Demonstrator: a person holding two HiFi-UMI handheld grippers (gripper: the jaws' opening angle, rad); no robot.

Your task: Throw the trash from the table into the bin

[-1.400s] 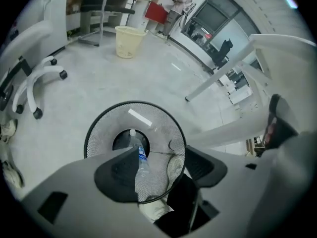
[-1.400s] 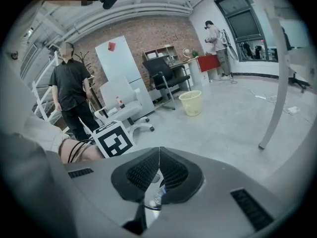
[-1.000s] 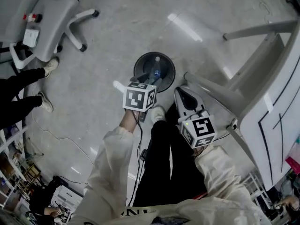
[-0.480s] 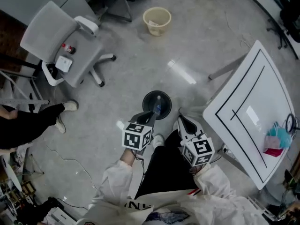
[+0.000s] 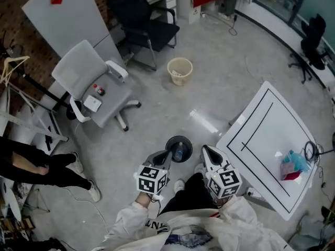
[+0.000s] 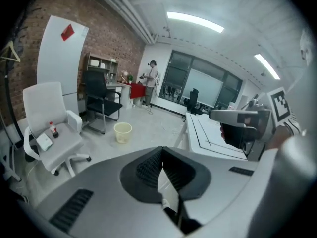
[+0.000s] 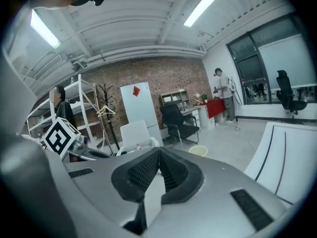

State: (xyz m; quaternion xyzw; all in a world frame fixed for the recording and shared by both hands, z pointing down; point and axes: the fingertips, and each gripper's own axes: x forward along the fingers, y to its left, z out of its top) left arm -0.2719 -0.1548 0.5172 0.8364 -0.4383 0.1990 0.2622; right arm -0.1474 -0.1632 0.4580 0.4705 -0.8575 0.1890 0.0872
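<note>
Grey polished floor (image 5: 235, 56), brick-walled office, seen steeply from above.

Left gripper (image 6: 161, 155): jaws have just been closing and now meet pad to pad, nothing between them. Right gripper (image 7: 159, 155): clenched too, empty. Both are held side by side in front of the person's body, apart from each other, marker cubes toward the camera.

Just beyond the left gripper's tip in the head view, down on the floor: black round bin (image 5: 186, 143), something small and bluish inside; cannot tell what it is.

To the right of the right gripper: white desk (image 5: 261, 135) with a black outline drawn on its top. Trash (image 5: 289, 163), a blue and pink heap, lies on the desk near its far right edge, beside a black cable loop (image 5: 310, 150), well apart from both grippers and from the bin.

Further out: cream pail (image 5: 179, 69) on open floor; black chair (image 5: 146, 27) behind it. White office chair (image 5: 86, 75) to the left, small red-capped bottle (image 5: 99, 91) and white box (image 5: 92, 103) on its seat. Another person's legs (image 5: 36, 166) at the left edge.
</note>
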